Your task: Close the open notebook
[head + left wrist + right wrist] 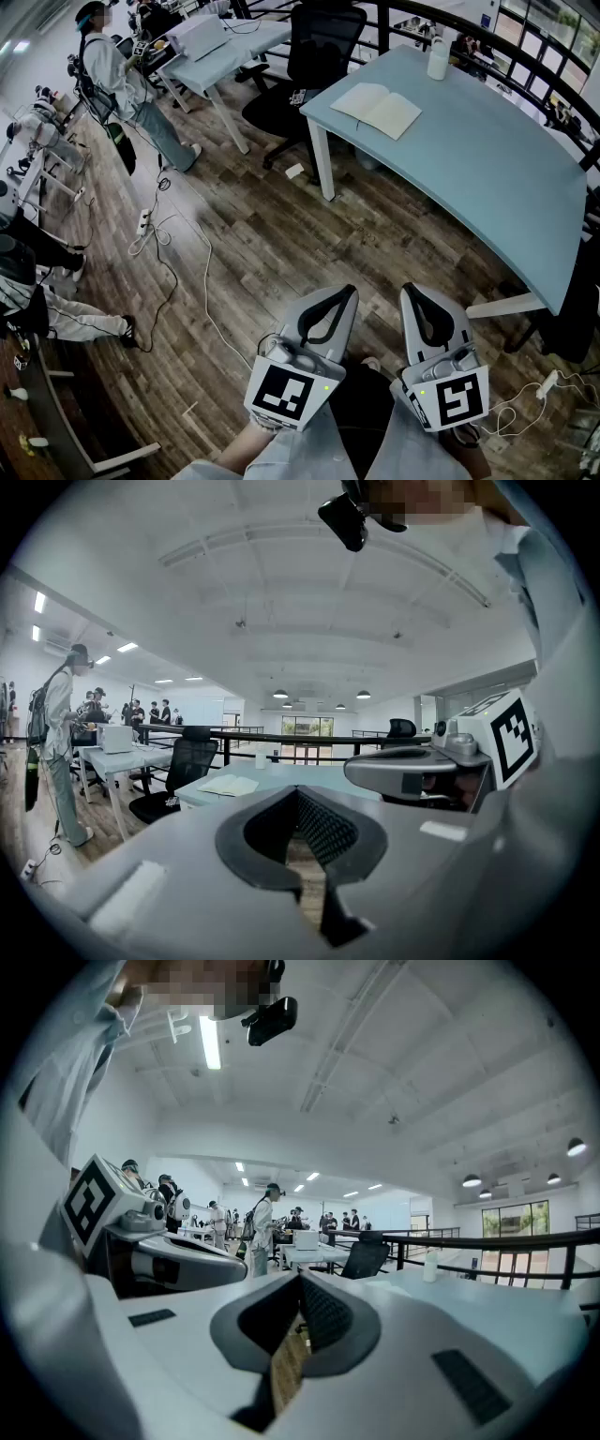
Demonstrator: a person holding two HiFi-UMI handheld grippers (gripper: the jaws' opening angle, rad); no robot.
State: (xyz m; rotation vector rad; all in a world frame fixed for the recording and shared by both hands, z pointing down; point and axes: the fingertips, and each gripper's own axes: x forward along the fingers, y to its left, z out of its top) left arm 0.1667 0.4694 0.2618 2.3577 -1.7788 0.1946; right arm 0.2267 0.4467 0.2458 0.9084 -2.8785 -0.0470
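The open notebook (pixel 377 109) lies flat with cream pages up, near the left corner of the light-blue table (pixel 487 159). It is far ahead of both grippers. In the left gripper view the notebook (pixel 228 785) shows small on the table's near corner. My left gripper (pixel 349 292) and right gripper (pixel 409 291) are held side by side low over the wooden floor, both shut and empty. The left gripper (pixel 298 794) points toward the table. The right gripper (pixel 302 1279) shows its jaws together, and the notebook is hidden in that view.
A white bottle (pixel 437 58) stands at the table's far edge. A black office chair (pixel 314 56) sits left of the table. A person (pixel 122 75) stands by another desk (pixel 220 42). Cables (pixel 169 253) trail across the floor, and a power strip (pixel 547 384) lies at the right.
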